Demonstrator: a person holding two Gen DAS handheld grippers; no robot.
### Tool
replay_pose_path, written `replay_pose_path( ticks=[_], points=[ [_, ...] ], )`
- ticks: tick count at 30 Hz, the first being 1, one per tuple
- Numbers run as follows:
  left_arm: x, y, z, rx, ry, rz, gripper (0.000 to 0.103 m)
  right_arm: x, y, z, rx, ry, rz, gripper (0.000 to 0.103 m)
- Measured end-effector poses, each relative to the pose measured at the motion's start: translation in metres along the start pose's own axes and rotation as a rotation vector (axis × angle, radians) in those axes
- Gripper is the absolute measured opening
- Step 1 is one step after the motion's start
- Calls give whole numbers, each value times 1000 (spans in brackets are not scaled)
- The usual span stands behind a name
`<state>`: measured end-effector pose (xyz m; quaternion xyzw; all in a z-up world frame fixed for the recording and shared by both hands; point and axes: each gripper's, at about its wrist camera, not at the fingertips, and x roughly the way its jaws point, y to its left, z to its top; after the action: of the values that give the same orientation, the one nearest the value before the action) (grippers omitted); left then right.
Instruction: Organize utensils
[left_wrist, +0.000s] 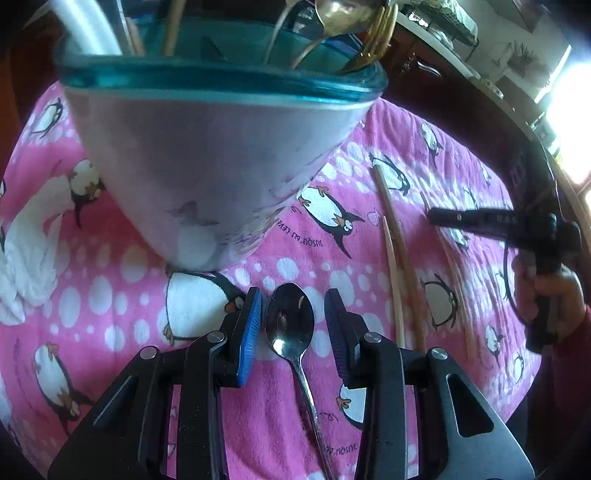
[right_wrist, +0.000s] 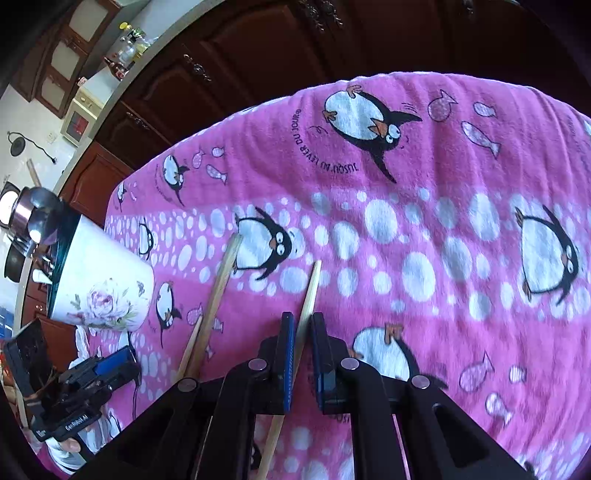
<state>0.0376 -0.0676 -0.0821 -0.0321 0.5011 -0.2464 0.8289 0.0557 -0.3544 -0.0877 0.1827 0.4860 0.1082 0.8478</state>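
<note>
A shiny steel teaspoon (left_wrist: 290, 325) lies on the pink penguin-print cloth (left_wrist: 295, 236) covering the bench, low in the frame's centre, bowl toward the top, handle running down. The left tongs (left_wrist: 293, 321) straddle its bowl, released, pads not touching. The right tongs (right_wrist: 303, 354), angled steeply downward, clench a pale wooden chopstick (right_wrist: 308, 291) pointing toward the top. A white flowered cup with a teal glass rim (left_wrist: 207, 177) holds utensils at upper left.

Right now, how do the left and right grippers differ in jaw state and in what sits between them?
The left gripper stands open around a metal spoon lying on the pink cloth; the right gripper is shut on a wooden chopstick. The spoon is untouched, the chopstick pinched. Both point down at the cloth.
</note>
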Motion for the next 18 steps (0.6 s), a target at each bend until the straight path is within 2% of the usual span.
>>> replay_pose_path(
  ticks=[2,5,7,10,12,18],
  points=[
    [2,-1,1,14,4,15,25,3,1,5,-1,9,-9,7],
    [0,0,1,18,10,13,24,8,10,10,-39,16,-52,7],
    [-3,0,0,24,5,21,5,11,20,11,-98,10,-100,7],
    [-14,0,-4,27,-8,27,3,6,32,8,-147,-31,-133,4],
    [-19,0,-8,34,-17,35,2,-8,38,2,-155,-78,-108,4],
    [-38,1,-17,26,-45,50,2,-37,36,-12,-135,-128,-74,4]
  ],
)
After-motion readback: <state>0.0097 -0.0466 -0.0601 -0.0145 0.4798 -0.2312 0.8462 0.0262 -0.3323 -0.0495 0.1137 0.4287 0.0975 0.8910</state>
